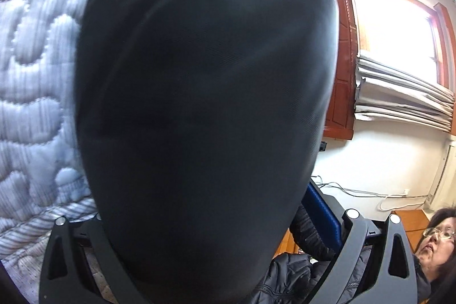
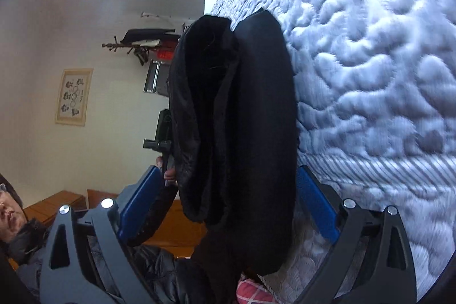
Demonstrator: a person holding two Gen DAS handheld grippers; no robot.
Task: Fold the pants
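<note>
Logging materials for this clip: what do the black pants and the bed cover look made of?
The pants: dark, matte woven cloth outside, faint twill lines in the left wrist view; a plush, fleece-like lining shows at the opening, likely synthetic. The bed cover: pale quilted fabric, puffed between wavy stitch lines, slightly shiny; fibre cannot be told.

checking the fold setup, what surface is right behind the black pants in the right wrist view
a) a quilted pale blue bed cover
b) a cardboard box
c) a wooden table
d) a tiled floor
a, in the right wrist view the black pants hang between the blue fingers with the quilted pale blue bed cover filling the frame behind them.
</note>
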